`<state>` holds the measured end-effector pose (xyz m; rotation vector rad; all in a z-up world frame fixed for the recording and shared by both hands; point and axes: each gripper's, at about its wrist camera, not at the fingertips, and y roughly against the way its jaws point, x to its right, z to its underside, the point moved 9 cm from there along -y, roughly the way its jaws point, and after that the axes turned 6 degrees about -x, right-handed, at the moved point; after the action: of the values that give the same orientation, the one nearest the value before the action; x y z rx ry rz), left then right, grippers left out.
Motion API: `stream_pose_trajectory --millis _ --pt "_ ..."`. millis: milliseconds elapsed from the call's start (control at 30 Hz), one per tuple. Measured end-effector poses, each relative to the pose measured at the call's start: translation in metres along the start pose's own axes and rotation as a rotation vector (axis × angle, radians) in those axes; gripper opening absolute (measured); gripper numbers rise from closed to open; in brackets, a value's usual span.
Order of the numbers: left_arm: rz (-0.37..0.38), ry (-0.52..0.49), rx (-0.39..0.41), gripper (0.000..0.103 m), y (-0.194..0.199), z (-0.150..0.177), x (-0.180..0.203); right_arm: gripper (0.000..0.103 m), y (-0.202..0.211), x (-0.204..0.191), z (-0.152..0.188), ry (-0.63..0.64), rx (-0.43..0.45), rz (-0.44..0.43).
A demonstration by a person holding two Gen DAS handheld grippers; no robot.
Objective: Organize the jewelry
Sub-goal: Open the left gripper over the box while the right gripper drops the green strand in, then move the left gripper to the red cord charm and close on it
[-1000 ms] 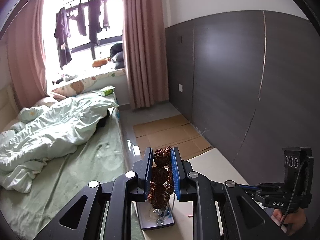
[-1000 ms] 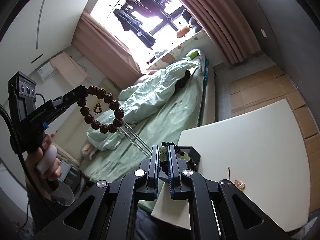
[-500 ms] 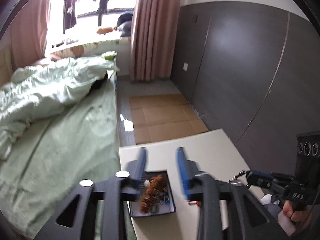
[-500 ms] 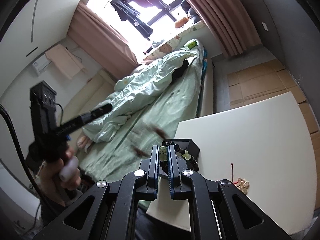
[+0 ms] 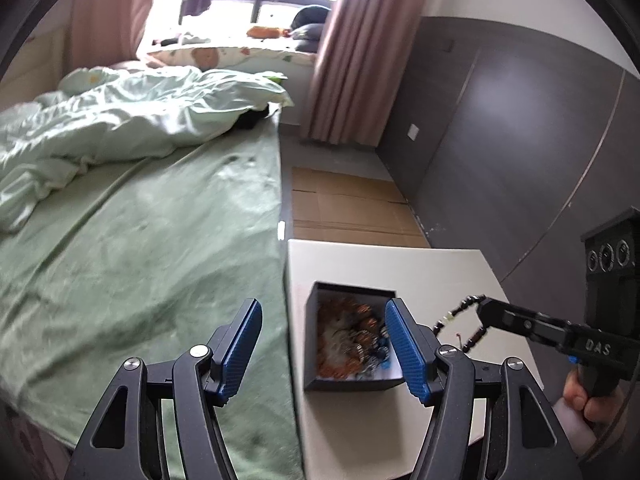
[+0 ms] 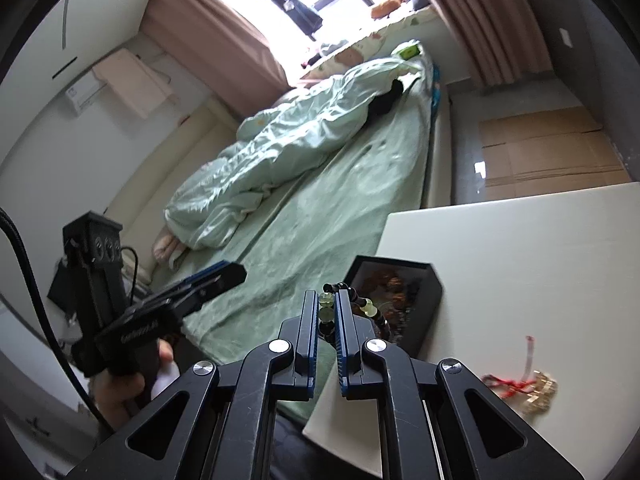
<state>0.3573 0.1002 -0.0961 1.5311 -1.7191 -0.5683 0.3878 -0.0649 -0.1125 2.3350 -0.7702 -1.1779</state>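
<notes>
The left tongs [image 5: 322,346] hung above the near left corner of the bench [image 5: 400,264], their blue pads spreading wider apart with nothing gripped between them; one pad [image 5: 240,352] stood over the edge of the bed [image 5: 140,240] and the other in front of the box's right wall. The box [image 5: 348,382], black and open-topped, sat on the bench near its bed-side edge and held a blurred heap of brown beads [image 5: 346,330] with something bluish and metallic at the near right. To the right of the box the right tongs [image 5: 482,314] were pressed together on a bracelet [image 5: 456,318] of dark and pale green beads, which drooped in a loop below their tip, above the bench and just beside the box. In the right wrist view the same bracelet [image 6: 368,310] showed pinched between the narrow pads, its loose part falling toward the box [image 6: 424,308]. On the bench to the right of the box, well apart from it, lay a gold charm [image 6: 538,394] on a red cord [image 6: 506,382]. A hand [image 6: 120,384] gripped the left tool's handle off the bench, left of the box, over the bed side. Another hand [image 5: 588,396] gripped the right tool's handle at the bench's right edge.
</notes>
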Motion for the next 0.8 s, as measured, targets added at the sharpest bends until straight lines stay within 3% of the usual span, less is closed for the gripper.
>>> stream_pose_trajectory --millis 67,100,133,200,300,800 --pt "-0.001 0.018 0.001 0.066 0.002 0.004 -0.008 0.010 -0.013 -0.006 -0.001 0.009 -0.017 0.001" --pt "0.004 0.026 0.002 0.067 0.002 0.006 -0.010 0.017 -0.020 -0.007 -0.002 0.018 -0.032 0.015" --pt "0.016 0.032 0.003 0.069 0.003 0.008 -0.012 0.043 -0.026 -0.006 0.000 0.018 -0.055 0.037" --pt "0.039 0.042 0.009 0.083 0.006 0.011 -0.011 0.080 -0.034 -0.001 0.001 0.003 -0.088 0.080" --pt "0.049 0.039 0.033 0.094 0.010 0.012 -0.007 0.081 -0.025 0.005 0.002 0.008 -0.058 0.113" --pt "0.132 -0.077 -0.001 0.094 -0.016 0.032 0.071 0.081 0.050 0.088 0.047 -0.090 -0.052 0.265"
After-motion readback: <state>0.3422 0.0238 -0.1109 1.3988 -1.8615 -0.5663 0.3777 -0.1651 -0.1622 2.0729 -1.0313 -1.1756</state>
